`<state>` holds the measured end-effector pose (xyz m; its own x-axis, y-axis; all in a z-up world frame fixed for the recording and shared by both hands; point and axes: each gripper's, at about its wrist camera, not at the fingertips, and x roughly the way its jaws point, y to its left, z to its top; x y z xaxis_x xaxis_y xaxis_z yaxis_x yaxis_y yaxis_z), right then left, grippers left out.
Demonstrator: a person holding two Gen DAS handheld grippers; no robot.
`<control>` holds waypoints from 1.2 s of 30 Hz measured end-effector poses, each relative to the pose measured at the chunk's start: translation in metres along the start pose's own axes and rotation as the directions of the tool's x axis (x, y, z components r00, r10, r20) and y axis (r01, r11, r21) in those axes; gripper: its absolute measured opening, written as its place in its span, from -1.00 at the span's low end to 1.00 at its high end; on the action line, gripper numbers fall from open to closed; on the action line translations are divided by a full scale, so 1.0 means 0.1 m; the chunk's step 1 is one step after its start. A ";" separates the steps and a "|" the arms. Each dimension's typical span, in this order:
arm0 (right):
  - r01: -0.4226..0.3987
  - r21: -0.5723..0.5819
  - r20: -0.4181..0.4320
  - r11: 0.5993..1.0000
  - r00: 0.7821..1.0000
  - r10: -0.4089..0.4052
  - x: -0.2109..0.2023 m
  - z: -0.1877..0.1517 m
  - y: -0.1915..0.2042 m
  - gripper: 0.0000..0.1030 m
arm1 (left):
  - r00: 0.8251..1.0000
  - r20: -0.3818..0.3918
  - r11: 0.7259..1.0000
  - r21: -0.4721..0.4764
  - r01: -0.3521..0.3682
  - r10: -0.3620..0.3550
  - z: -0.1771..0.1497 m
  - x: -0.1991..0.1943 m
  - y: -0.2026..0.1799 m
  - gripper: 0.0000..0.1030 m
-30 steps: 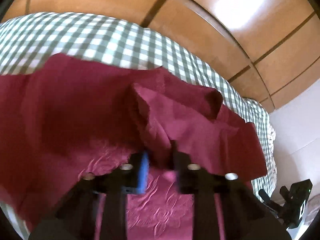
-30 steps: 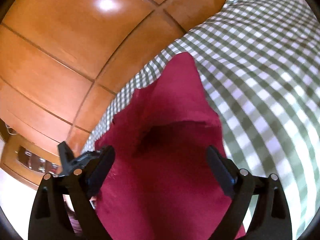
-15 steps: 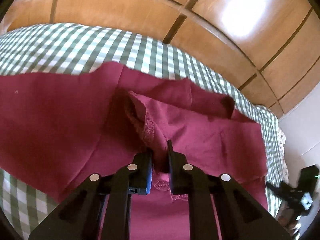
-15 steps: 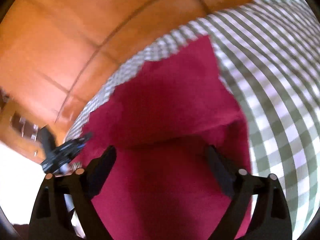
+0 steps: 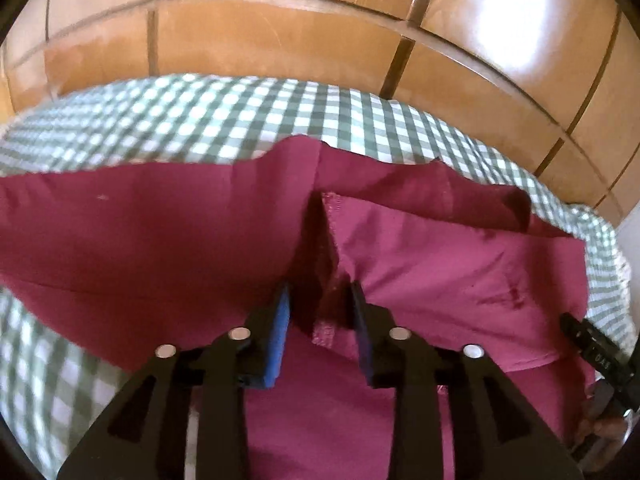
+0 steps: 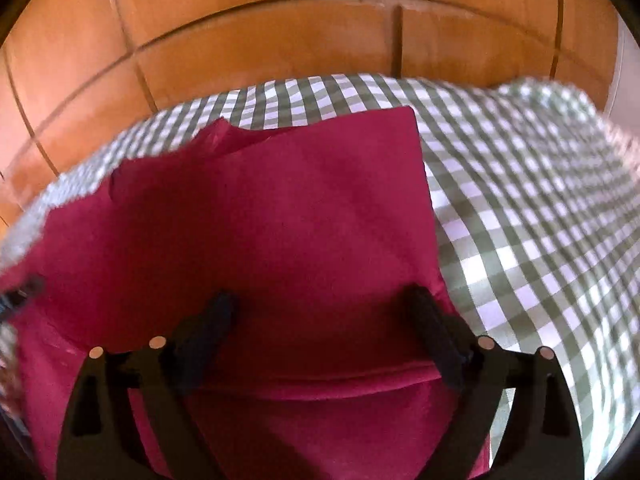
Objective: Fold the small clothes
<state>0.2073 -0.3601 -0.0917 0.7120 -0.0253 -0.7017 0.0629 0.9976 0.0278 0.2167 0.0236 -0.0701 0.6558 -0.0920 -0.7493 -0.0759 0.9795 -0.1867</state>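
**Left jaws just opened off garment fold**

Maroon garment [image 5: 460, 272] spread flat on checked cloth [image 5: 224, 120], wood panelling [image 5: 280, 36] behind. Left gripper [image 5: 320, 304] jaws just parted, raised fold between the pads, no visible pinch. Right gripper [image 6: 320, 316] jaws wide apart over the garment's right half, gripping nothing. Right view blurred at edges.

Left gripper [image 5: 320, 304]: two matte black fingers with triangular cut-outs, blue pads [image 5: 278, 340] lining their inner faces, and four round silver screw heads across the crossbar just behind the jaws. Right gripper [image 6: 320, 320]: the same black frame and slotted arms, dark pads inside its jaws, four coppery-looking screw heads set in pairs outboard of them
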 end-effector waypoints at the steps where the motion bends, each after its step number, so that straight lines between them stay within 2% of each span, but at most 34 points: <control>1: 0.005 -0.002 0.002 1.000 1.000 -0.005 0.00 -0.01 0.00 0.82 | 0.999 0.021 0.999 0.005 -0.035 0.034 -0.02 -0.06 -0.02 -0.10; 3: 0.021 -0.016 0.006 1.000 1.000 -0.021 0.01 -0.03 0.03 0.85 | 0.996 0.078 0.999 0.000 -0.040 0.040 -0.07 -0.21 -0.03 0.15; 6: 0.044 -0.031 0.006 0.999 0.999 -0.044 0.03 0.01 0.08 0.87 | 0.993 0.109 0.999 -0.003 -0.037 0.037 -0.18 -0.41 -0.01 0.16; 10: 0.045 -0.029 0.004 0.999 0.999 -0.045 0.03 0.03 0.09 0.87 | 0.995 0.098 0.993 -0.117 0.006 0.005 -0.34 -0.60 0.38 0.17; 11: 0.054 -0.033 0.010 0.998 0.998 -0.054 0.00 0.03 0.11 0.90 | 0.995 0.095 0.988 -0.155 0.022 -0.007 -0.37 -0.64 0.53 0.33; 12: 0.074 -0.036 0.021 0.997 0.997 -0.074 -0.07 0.03 0.12 0.93 | 0.996 0.093 0.980 -0.196 0.022 -0.004 -0.41 -0.67 0.68 0.59; 13: 0.092 -0.033 0.039 0.995 0.995 -0.090 -0.15 0.02 0.14 0.94 | 0.995 0.095 0.967 -0.253 -0.008 0.034 -0.44 -0.73 0.90 0.65; 15: 0.047 -0.023 0.078 0.999 0.996 -0.045 -0.36 -0.04 0.19 0.95 | 0.991 0.093 0.948 -0.311 -0.065 0.098 -0.46 -0.80 1.24 0.69; 16: -0.002 -0.030 0.078 1.000 0.997 0.004 -0.45 -0.09 0.24 0.95 | 0.986 0.077 0.933 -0.343 -0.110 0.145 -0.46 -0.83 1.48 0.69; 18: -0.073 -0.079 0.048 0.994 0.996 0.077 -0.57 -0.21 0.39 0.95 | 0.979 0.061 0.898 -0.413 -0.152 0.194 -0.46 -0.88 1.85 0.69; 20: -0.119 -0.145 0.023 0.982 0.992 0.124 -0.62 -0.34 0.57 0.95 | 0.984 0.049 0.846 -0.519 -0.123 0.173 -0.45 -0.91 2.29 0.69; 21: -0.127 -0.186 0.006 0.974 0.992 0.130 -0.61 -0.44 0.68 0.95 | 0.986 0.049 0.814 -0.572 -0.100 0.156 -0.45 -0.91 2.49 0.69; 23: -0.116 -0.229 -0.017 0.966 0.993 0.115 -0.56 -0.57 0.82 0.95 | 0.985 0.063 0.731 -0.678 -0.074 0.158 -0.45 -0.93 2.91 0.64; 25: -0.105 -0.254 -0.034 0.962 0.994 0.099 -0.47 -0.69 0.92 0.95 | 0.982 0.063 0.689 -0.720 -0.078 0.177 -0.41 -0.93 3.21 0.43; 27: -0.095 -0.253 -0.006 0.963 0.995 0.097 -0.43 -0.77 0.92 0.96 | 0.980 0.064 0.667 -0.741 -0.080 0.189 -0.36 -0.95 3.38 0.38; 32: -0.154 -0.200 -0.029 0.967 0.988 0.152 -0.40 -0.76 0.78 0.97 | 0.981 0.056 0.630 -0.773 -0.075 0.186 -0.17 -0.84 3.69 0.38; 34: -0.151 -0.205 -0.030 0.967 0.989 0.148 -0.40 -0.76 0.79 0.97 | 0.979 0.037 0.615 -0.782 -0.098 0.203 -0.11 -0.78 3.86 0.24; 36: -0.146 -0.209 -0.025 0.967 0.989 0.144 -0.41 -0.77 0.79 0.97 | 0.978 0.029 0.622 -0.775 -0.109 0.208 -0.05 -0.73 3.96 0.05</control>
<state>0.1296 -0.2751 -0.1156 0.6961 0.1199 -0.7079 -0.1893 0.9817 -0.0198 0.1347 0.4174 -0.0927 0.6474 0.1191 -0.7528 -0.7010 0.4806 -0.5268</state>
